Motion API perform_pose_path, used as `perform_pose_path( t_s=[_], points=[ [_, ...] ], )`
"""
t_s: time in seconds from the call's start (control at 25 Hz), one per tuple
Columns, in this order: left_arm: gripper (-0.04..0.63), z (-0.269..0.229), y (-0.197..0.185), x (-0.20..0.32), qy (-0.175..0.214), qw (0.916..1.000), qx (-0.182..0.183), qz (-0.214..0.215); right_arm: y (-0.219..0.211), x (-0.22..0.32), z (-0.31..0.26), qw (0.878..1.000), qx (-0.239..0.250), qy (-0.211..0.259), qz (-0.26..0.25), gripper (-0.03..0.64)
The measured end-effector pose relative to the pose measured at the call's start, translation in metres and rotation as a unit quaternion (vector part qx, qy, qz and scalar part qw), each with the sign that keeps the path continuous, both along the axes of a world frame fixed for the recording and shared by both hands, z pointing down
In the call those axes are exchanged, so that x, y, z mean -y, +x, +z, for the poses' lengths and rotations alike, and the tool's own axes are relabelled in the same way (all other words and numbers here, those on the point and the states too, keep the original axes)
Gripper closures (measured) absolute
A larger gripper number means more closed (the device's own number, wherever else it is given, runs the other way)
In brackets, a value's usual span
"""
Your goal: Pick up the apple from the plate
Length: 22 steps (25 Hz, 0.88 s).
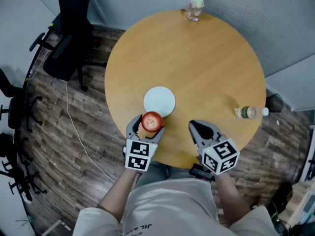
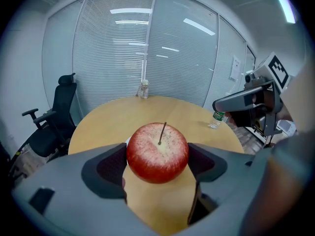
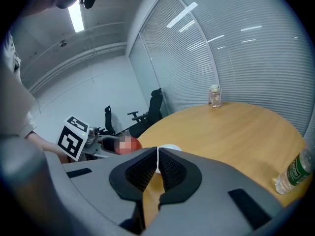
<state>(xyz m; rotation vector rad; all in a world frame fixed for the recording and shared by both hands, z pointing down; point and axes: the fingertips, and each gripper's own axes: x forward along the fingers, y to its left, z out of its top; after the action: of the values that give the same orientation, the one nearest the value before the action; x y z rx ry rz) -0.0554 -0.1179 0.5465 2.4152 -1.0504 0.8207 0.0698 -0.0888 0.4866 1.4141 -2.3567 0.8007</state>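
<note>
The red apple [image 1: 152,121] [image 2: 157,152] sits clamped between the two jaws of the left tongs [image 1: 146,124] [image 2: 157,156], stem up, with a dark pad pressing on each flank. It is off the white plate [image 1: 159,101], which lies empty on the round wooden tabletop [image 1: 197,68] just beyond the fruit; in the head view the apple's far side comes just beside the plate's near rim, close to the person's edge of the tabletop. In the left gripper view bare wood shows beneath the apple, though whether it hangs clear of the surface cannot be told for certain. To the right, well apart from the apple, the right tongs [image 1: 202,129] [image 3: 157,163] hover over the near edge with their ribbed pads drawn together and nothing between them. Farther out on the person's right, a small plastic water bottle with a green label [image 1: 250,112] [image 2: 215,119] [image 3: 294,173] is near the rim. At the far edge of the tabletop stands a glass jar [image 1: 195,9] [image 2: 143,89] [image 3: 214,96]. A black office chair [image 1: 69,33] stands on the wood-plank floor [image 1: 98,136] off to the left, and a pale cable [image 1: 74,127] trails across the planks.
</note>
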Motion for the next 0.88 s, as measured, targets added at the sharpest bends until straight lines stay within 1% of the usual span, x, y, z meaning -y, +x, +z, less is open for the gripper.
perform_pose_path(
  t_s=[0.44, 0.64, 0.88],
  points=[
    [0.209, -0.04, -0.002, -0.054, 0.017, 0.9996, -0.016, 0.019, 0.015, -0.029, -0.028, 1.0, -0.007, 0.024, 0.009, 0.584],
    [0.209, -0.053, -0.004, -0.061, 0.027, 0.9992, -0.026, 0.012, 0.021, -0.037, -0.028, 1.0, -0.003, 0.023, 0.013, 0.584],
    [0.209, -0.066, -0.009, -0.057, 0.037, 0.9988, -0.033, 0.006, 0.015, -0.032, -0.035, 0.999, -0.003, 0.036, 0.005, 0.584]
  ],
)
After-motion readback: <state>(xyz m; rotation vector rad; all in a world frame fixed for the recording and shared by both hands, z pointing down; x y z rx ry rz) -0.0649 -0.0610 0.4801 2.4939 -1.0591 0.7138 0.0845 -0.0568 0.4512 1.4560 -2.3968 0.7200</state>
